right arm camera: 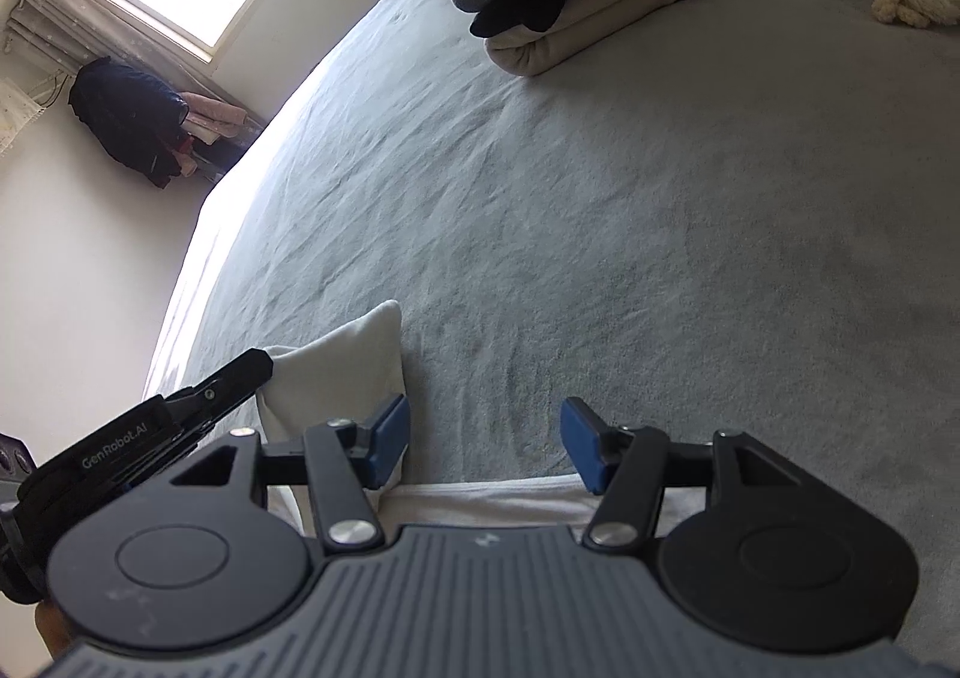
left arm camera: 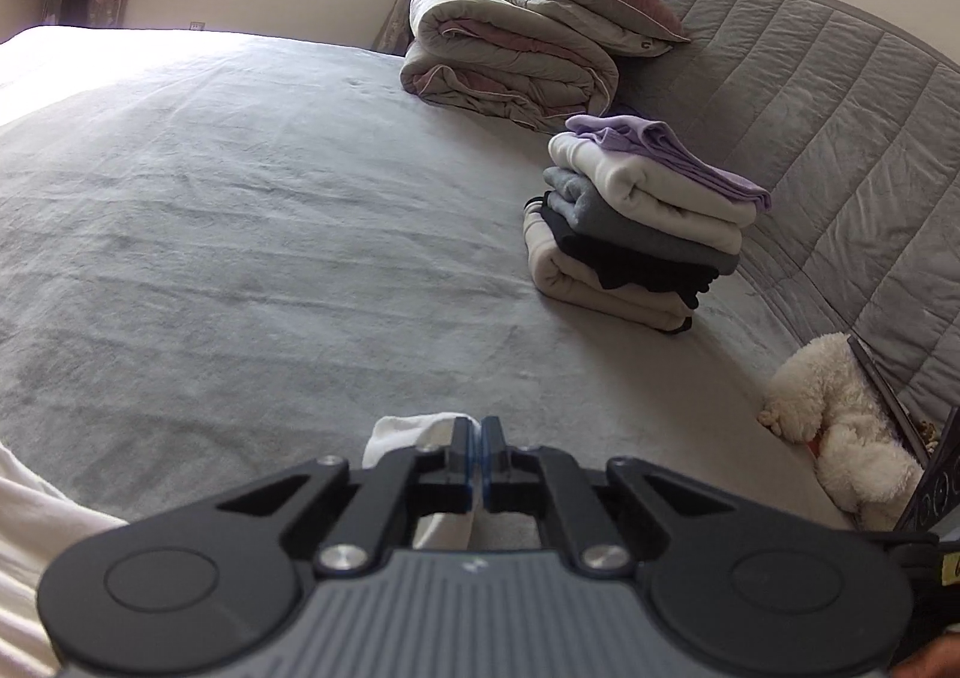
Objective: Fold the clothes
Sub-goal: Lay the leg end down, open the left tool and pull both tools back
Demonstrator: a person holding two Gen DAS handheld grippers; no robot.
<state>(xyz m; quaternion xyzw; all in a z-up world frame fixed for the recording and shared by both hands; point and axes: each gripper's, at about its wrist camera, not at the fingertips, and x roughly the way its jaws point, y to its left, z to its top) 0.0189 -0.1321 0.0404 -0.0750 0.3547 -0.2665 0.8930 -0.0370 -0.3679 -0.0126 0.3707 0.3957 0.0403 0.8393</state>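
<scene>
The bed (left arm camera: 240, 234) wears a grey, matt, softly napped cover — faint creases run across it. The white garment (right arm camera: 342, 372) looks like plain matt cloth. The left gripper (left arm camera: 479, 429) is matt black plastic with shiny metal rivets; the right gripper (right arm camera: 485, 444) shows blue rubbery-looking pads (right arm camera: 577, 441) — its ribbed body is dull grey.

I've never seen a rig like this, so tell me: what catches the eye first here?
Probably the tidy stack of folded clothes, purple on top, standing on the grey bedspread near the quilted headboard. Close up, the left black tongs pinch a white garment, while the right tongs gape open. A fluffy white dog lies at the right.
</scene>
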